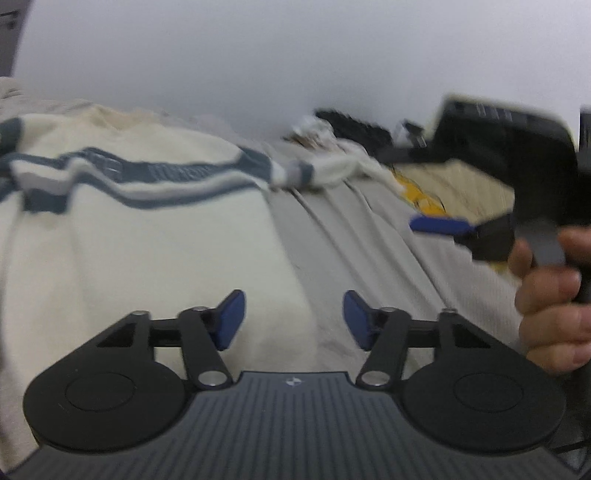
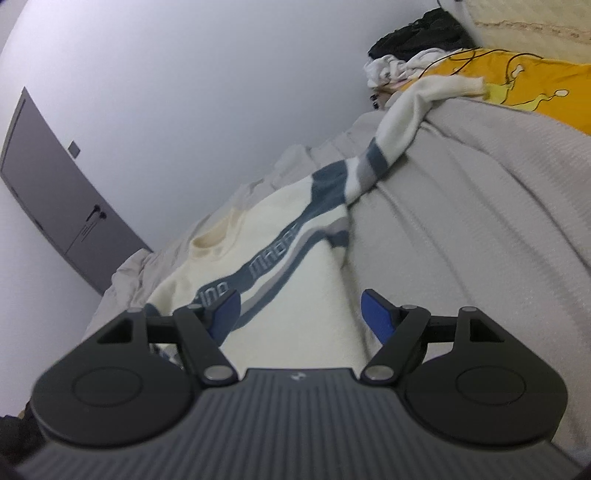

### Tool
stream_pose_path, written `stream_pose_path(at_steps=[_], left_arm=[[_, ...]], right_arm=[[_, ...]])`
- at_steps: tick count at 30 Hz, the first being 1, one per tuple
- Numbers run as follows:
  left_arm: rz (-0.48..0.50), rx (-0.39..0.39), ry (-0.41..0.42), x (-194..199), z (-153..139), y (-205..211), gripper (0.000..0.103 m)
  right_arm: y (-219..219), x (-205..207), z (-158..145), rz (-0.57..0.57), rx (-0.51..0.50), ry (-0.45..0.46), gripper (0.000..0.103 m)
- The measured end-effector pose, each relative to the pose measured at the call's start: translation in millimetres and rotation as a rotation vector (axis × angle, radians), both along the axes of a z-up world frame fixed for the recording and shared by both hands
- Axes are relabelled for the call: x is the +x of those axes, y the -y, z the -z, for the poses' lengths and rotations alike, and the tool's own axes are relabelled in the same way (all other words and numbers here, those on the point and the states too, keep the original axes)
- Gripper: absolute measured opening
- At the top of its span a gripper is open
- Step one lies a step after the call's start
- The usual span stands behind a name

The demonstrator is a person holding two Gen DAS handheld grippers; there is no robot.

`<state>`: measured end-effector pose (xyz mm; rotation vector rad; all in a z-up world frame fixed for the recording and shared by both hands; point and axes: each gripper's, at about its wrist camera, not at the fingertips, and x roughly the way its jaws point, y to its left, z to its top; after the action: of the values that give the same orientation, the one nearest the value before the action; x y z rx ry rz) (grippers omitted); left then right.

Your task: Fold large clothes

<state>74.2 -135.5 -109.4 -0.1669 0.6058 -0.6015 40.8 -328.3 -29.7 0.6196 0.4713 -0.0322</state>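
A cream sweater [image 1: 147, 229] with blue-grey chest stripes lies spread on a grey bed sheet [image 1: 369, 258]. My left gripper [image 1: 293, 319] hovers open over the sweater's right side edge, with nothing between its blue pads. At the right of the left wrist view, a hand [image 1: 550, 295] holds the other tool, and one of its blue fingers [image 1: 439, 224] shows, blurred. In the right wrist view, my right gripper [image 2: 301, 317] is open just above the sweater [image 2: 295, 295] body. One sleeve [image 2: 406, 114] stretches away toward a yellow cloth.
A yellow printed cloth [image 2: 535, 85] lies at the far right of the bed, with a heap of dark and white clothes [image 2: 417, 33] behind it against the white wall. A grey door [image 2: 55, 184] stands at the left. The grey sheet [image 2: 480, 221] is ridged beside the sweater.
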Motion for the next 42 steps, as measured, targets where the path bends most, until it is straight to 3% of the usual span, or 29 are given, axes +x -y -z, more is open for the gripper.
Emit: stream_pose_path(at_steps=[5, 11, 15, 17, 20, 23, 35, 42], left_arm=[[0.067, 0.145, -0.034, 16.1, 29.7, 40.0, 0.056], [0.063, 0.374, 0.064, 15.8, 61.9, 69.7, 0.061], [0.048, 0.43, 0.096, 14.7, 68.7, 74.8, 0.057], [0.03, 0.437, 0.094, 17.5, 68.9, 75.4, 0.047], [0.006, 0.407, 0.068, 24.5, 66.4, 68.1, 0.03], [-0.007, 0.368, 0.042, 26.9, 61.2, 60.8, 0.022], [-0.034, 0.246, 0.034, 14.3, 32.6, 41.7, 0.014], [-0.154, 0.102, 0.037, 16.7, -1.1, -1.4, 0.013]], right_arm=[[16.2, 12.2, 16.3, 0.018, 0.018, -0.019, 0.075], [29.1, 31.6, 36.7, 0.011, 0.086, -0.073, 0.075], [33.7, 44.2, 46.0, 0.02, 0.098, -0.11, 0.075], [35.8, 49.8, 50.4, 0.024, 0.102, -0.133, 0.075], [38.5, 54.1, 55.0, 0.033, 0.118, -0.157, 0.075], [38.3, 55.2, 56.3, 0.04, 0.12, -0.168, 0.075], [30.3, 46.7, 48.7, 0.048, 0.089, -0.162, 0.075], [22.9, 44.0, 47.2, 0.043, 0.079, -0.164, 0.075]])
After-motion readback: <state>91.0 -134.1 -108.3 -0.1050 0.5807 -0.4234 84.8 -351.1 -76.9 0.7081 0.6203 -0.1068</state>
